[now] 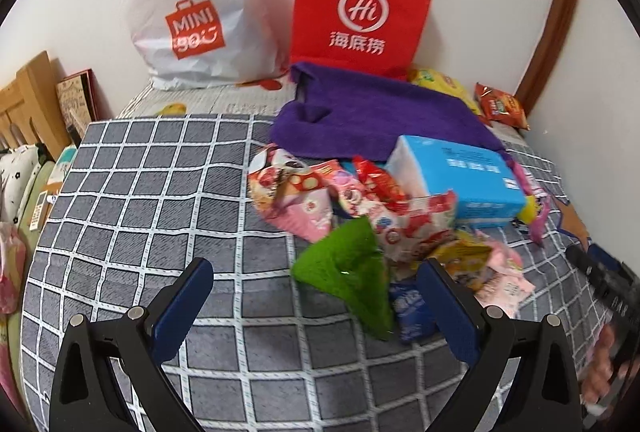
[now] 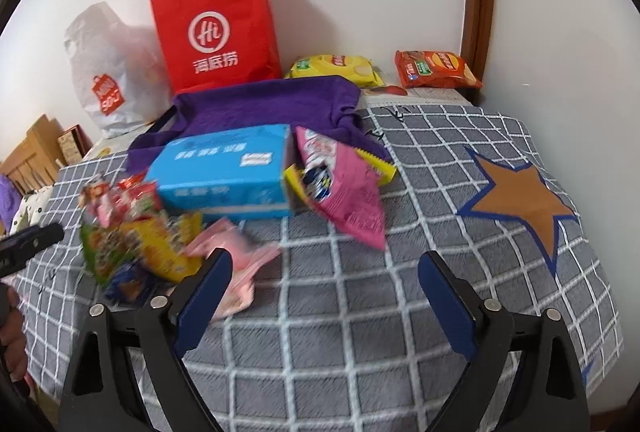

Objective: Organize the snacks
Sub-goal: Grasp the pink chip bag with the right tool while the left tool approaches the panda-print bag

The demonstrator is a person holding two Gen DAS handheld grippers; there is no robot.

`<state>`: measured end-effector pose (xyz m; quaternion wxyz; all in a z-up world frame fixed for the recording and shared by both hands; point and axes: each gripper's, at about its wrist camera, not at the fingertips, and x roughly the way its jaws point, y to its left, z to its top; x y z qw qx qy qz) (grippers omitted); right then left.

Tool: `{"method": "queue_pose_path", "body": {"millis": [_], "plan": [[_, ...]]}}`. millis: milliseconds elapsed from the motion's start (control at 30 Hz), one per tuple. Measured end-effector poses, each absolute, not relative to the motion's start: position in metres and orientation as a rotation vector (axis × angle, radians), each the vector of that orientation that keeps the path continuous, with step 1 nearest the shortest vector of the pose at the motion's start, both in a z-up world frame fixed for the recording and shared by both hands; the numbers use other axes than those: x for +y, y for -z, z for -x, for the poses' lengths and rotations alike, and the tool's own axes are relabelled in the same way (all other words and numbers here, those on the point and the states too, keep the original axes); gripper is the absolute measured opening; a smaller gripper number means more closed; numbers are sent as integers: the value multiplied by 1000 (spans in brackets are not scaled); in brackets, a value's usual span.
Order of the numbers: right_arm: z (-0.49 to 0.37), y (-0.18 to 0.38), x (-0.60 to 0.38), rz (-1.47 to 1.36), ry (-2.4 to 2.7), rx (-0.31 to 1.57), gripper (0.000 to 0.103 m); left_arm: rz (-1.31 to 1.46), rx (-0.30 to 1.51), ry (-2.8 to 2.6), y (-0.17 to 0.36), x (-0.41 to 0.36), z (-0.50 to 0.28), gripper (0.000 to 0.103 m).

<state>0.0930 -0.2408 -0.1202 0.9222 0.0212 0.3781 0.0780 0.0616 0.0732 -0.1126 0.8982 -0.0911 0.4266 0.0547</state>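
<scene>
Clearly both grippers are hanging above the bed cover (image 2: 360,332) with jaws spread wide and nothing between them. The left gripper (image 1: 316,296) is pointing at the near edge of the snack pile (image 1: 380,216), where a green packet (image 1: 352,272) is lying closest, its corner reaching in between the fingers without touching them. The right gripper (image 2: 324,284) is facing bare cover, with a pink packet (image 2: 236,264) just beside its left finger and a magenta bag (image 2: 348,187) leaning against the blue box (image 2: 228,171) further off.

Judging by the task, the step in hand is picking a first packet. To do it well, the left gripper should be taking the green packet by one free edge, pinching flat film rather than the puffed middle. The pile is overlapping loosely, so lifting slowly is advisable, lest neighbours drag along. The red bag (image 2: 216,27) and white bag (image 2: 112,71) are standing at the wall, well apart from the pile, as likely destinations.
</scene>
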Motion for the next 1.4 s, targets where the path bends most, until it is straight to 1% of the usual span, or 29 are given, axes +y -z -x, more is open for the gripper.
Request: {"method": "queue_pose_path", "body": {"millis": [133,500,833,1033,1233,1400], "plan": [[-120,120,-244,-33,-163,754,93,187,905,-122,121,81,-71,102],[-182,129,-250,-82,-146,815,92,231,916,-137,125,93,-93,102],[-211,156,-246,-102,-164,899,91,250,946,-121,128,100,-105,102],[-215,161,-243,-96,-175,910,91,247,951,-154,127,109,-111,102],[-214,161,-238,-70,-177,912,85,262,963,-184,130,120,-119,102],[-214,164,-232,-32,-178,929,77,251,975,-203,134,124,-130,101]]}}
